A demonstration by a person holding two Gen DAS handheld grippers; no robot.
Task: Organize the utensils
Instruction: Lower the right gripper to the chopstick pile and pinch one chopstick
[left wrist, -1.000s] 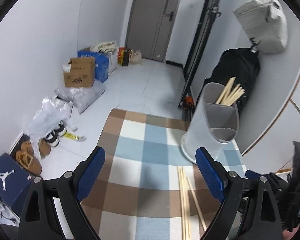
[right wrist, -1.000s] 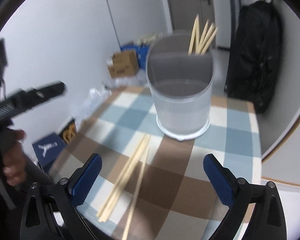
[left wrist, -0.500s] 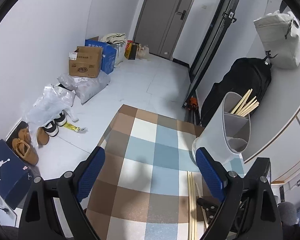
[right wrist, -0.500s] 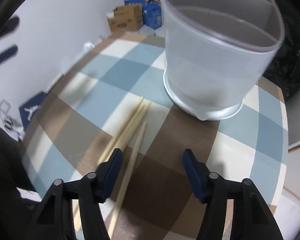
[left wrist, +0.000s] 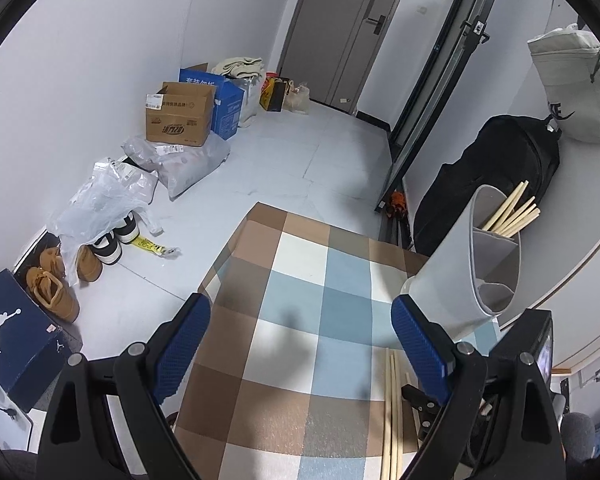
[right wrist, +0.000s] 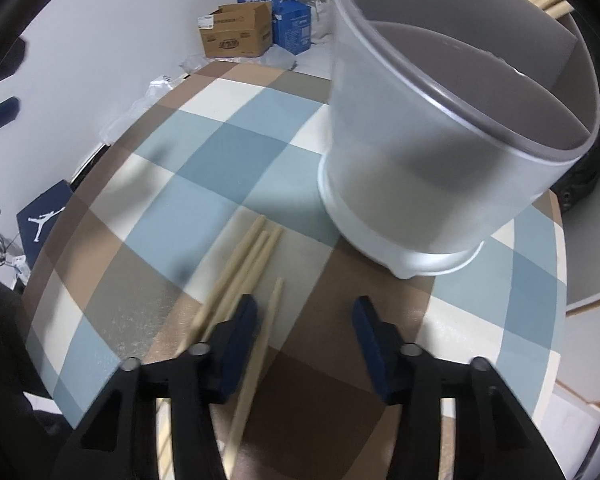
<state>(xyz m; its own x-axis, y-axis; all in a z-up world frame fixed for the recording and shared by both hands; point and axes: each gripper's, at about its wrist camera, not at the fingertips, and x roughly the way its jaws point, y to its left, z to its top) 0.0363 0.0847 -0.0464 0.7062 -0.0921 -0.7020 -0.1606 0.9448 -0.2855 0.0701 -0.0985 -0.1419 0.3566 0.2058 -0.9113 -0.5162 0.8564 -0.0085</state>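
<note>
Four loose chopsticks [right wrist: 256, 264] lie on the checked table [right wrist: 188, 184]; the right gripper [right wrist: 304, 328] hangs low over them, its jaws just narrowed yet pressing nothing, a single chopstick [right wrist: 266, 320] running between them. Ahead of it stands the grey holder [right wrist: 440, 152]. Off to its left, the left gripper [left wrist: 300, 348] waits wide open, empty.

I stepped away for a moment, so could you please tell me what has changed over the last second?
The right hand-held gripper has come down close over the loose chopsticks on the checked cloth; its jaws have just been closing around a single chopstick, not yet pressing it. The left hand-held gripper stayed open and empty, the holder unmoved.
</note>
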